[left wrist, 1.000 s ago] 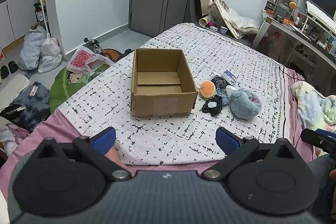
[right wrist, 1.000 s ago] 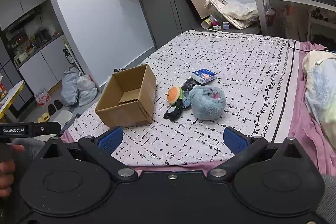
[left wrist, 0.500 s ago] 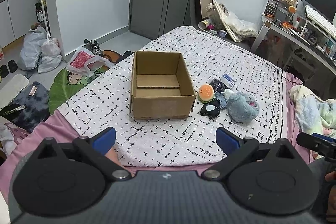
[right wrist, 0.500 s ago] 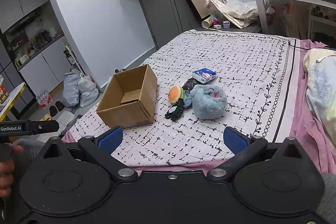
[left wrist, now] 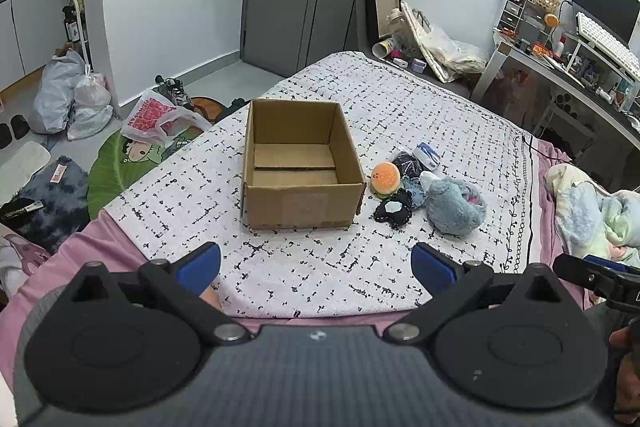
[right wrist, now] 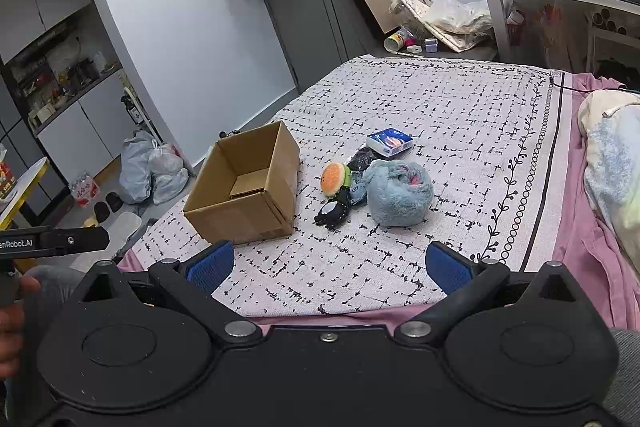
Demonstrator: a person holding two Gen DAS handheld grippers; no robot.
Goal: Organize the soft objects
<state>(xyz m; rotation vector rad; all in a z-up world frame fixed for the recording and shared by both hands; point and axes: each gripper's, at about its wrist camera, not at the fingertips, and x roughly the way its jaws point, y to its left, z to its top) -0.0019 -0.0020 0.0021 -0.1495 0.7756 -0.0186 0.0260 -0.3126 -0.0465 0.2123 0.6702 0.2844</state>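
An open, empty cardboard box (left wrist: 300,167) (right wrist: 248,187) stands on the patterned bedspread (left wrist: 400,107). Right of it lies a cluster of soft things: an orange burger plush (left wrist: 386,177) (right wrist: 335,179), a black plush (left wrist: 394,213) (right wrist: 333,213), a fluffy blue-grey plush (left wrist: 454,205) (right wrist: 400,193), a dark pouch (left wrist: 408,162) and a blue-white tissue pack (left wrist: 428,153) (right wrist: 390,143). My left gripper (left wrist: 316,265) is open and empty at the bed's near edge, in front of the box. My right gripper (right wrist: 330,265) is open and empty, short of the plush cluster.
A desk (left wrist: 568,75) with a keyboard and clutter stands at the right. A pale blanket (left wrist: 600,219) lies on the bed's right side. Bags (left wrist: 68,99) and a green mat (left wrist: 120,163) are on the floor left of the bed.
Both grippers have tilted up and drawn back slightly, so the box and the plush cluster sit a little farther away in view. Nothing on the bed has moved.
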